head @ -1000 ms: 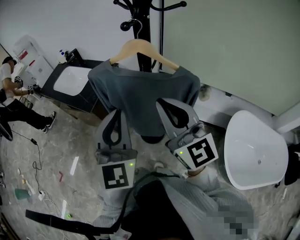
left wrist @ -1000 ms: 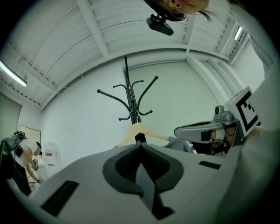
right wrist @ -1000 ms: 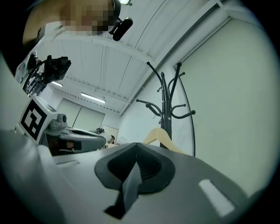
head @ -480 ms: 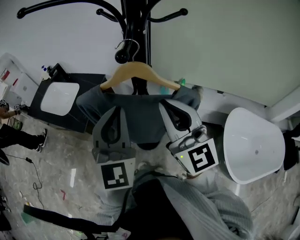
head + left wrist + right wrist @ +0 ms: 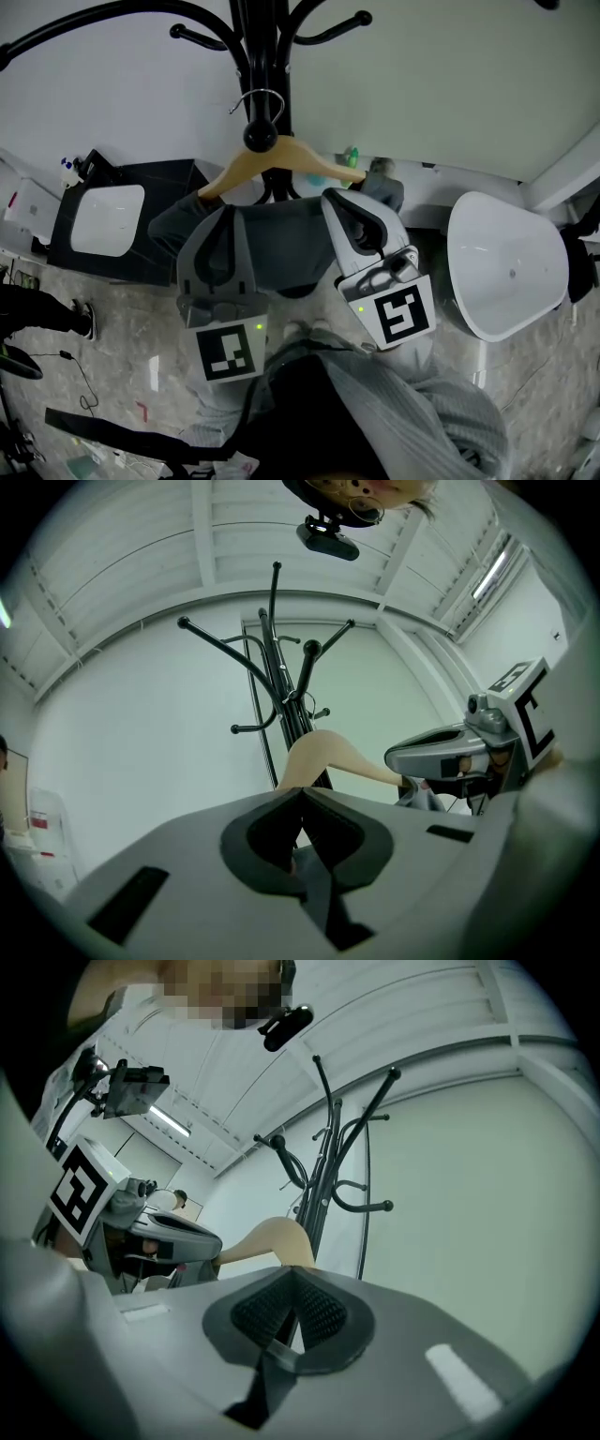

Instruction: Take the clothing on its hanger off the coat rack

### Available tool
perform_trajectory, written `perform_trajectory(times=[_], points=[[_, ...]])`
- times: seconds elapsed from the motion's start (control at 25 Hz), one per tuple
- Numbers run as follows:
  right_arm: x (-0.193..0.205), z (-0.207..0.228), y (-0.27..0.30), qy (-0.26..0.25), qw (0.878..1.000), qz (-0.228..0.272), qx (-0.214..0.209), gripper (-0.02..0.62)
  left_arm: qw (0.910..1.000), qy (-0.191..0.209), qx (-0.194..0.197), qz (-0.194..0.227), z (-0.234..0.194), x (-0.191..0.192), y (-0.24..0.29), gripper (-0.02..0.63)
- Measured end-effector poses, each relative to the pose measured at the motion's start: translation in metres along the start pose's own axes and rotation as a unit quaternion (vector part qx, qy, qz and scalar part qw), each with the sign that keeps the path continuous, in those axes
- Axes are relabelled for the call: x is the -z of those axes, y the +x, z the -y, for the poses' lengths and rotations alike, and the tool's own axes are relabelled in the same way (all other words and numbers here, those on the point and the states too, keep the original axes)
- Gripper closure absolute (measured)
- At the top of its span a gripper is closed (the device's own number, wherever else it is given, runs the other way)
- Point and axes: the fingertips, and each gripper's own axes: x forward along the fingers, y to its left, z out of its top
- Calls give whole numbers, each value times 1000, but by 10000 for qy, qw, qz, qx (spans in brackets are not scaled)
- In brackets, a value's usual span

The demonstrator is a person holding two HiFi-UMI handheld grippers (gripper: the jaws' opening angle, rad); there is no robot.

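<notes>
Your left gripper [image 5: 228, 212] sits at lower centre-left of the head view, pointing up the frame. Its jaws are clenched. In the left gripper view the pads [image 5: 267, 829] meet at the tip with nothing visible between them. The pale wood of the hanger [image 5: 302, 161] rises just behind that tip.

Your right gripper [image 5: 336, 198] is just right of centre, also pointing up. Its jaws are clenched as well. In the right gripper view its ribbed pads [image 5: 265, 1311] close together, again with nothing plainly caught between them. The hanger shows just past the tip there too.

The clothing [image 5: 281, 246], a grey top, hangs on the hanger at the middle of the head view. It lies between and behind your two grippers. Each tip lies at one shoulder of the hanger, against the cloth. Whether any fabric is pinched, no view shows.

The hanger's metal hook [image 5: 259, 95] curves over a round black peg [image 5: 261, 137] of the coat rack [image 5: 251, 47]. The rack fills the top centre.

At the right edge stands a white basin [image 5: 511, 272]. At the left edge is a black cabinet [image 5: 169, 183].
</notes>
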Motion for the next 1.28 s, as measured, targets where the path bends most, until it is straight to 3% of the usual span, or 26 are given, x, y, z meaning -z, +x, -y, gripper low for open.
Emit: perform_trajectory(times=[0.28,0.4,0.44,0.52,0.6,0.76,0.88,1.28], points=[[-11,13,3,-665,9975,-9,249,591,9997,85,-173,153,-10,-8,3,600],[-9,14,5,-801,9966,-100,172,568,9989,356,-247,189,-13,-12,2,597],[-9,14,6,-851,9962,-128,142,551,9984,472,-250,184,-13,-13,2,579],[-9,13,7,-1034,9944,-198,75,508,9971,714,-225,122,-12,-15,3,472],[-8,11,10,-1243,9917,-314,-4,456,9944,1011,-293,6,-13,-15,5,441],[0,11,17,-1583,9852,-651,-71,390,9816,1808,-437,-429,-13,-4,15,405],[12,9,25,-1723,9797,-1013,-184,359,9733,2138,-481,-681,-14,2,24,405],[27,11,45,-2367,9600,-1475,-235,380,9484,2931,-523,-1092,-16,17,46,407]])
